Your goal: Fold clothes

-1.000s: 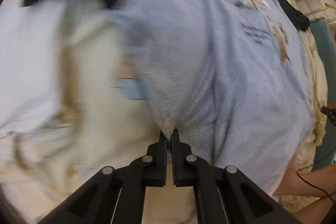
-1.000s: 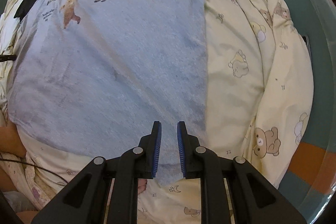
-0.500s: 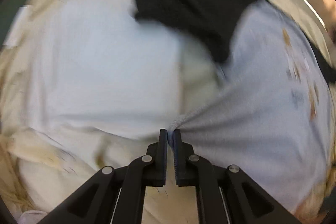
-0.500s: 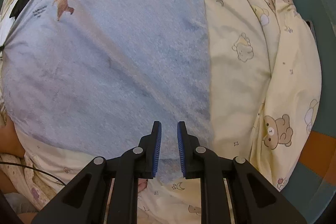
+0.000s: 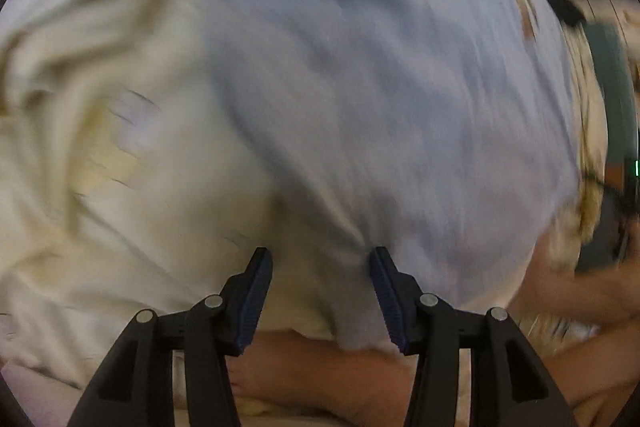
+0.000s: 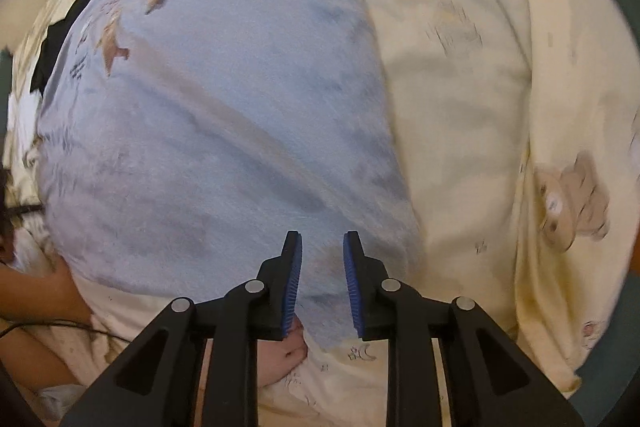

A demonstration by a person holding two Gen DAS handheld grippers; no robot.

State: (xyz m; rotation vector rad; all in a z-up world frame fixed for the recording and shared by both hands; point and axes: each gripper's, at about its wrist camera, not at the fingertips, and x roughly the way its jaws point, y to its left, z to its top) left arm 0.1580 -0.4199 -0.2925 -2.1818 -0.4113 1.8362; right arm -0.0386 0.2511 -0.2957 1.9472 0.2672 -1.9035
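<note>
A light grey T-shirt [image 6: 224, 131] with black sleeves and small animal prints lies spread flat on a cream bear-print duvet [image 6: 472, 99]. My right gripper [image 6: 322, 241] hovers over the shirt's near hem close to its right corner, its jaws a little apart with fabric lying under the gap. In the blurred left wrist view the same grey shirt [image 5: 384, 99] fills the middle. My left gripper [image 5: 320, 255] stands wide open over the shirt's near left corner and holds nothing.
A person's bare leg [image 5: 320, 367] lies just below the left gripper, with a hand [image 6: 286, 355] and leg [image 6: 36, 291] below the right one. White cloth [image 5: 100, 155] lies left of the shirt. A teal edge [image 6: 624, 359] borders the duvet at right.
My left gripper, shut on the shirt's corner before, swung back over the shirt, opened wide and let the corner go. The right gripper crept forward with its gap unchanged.
</note>
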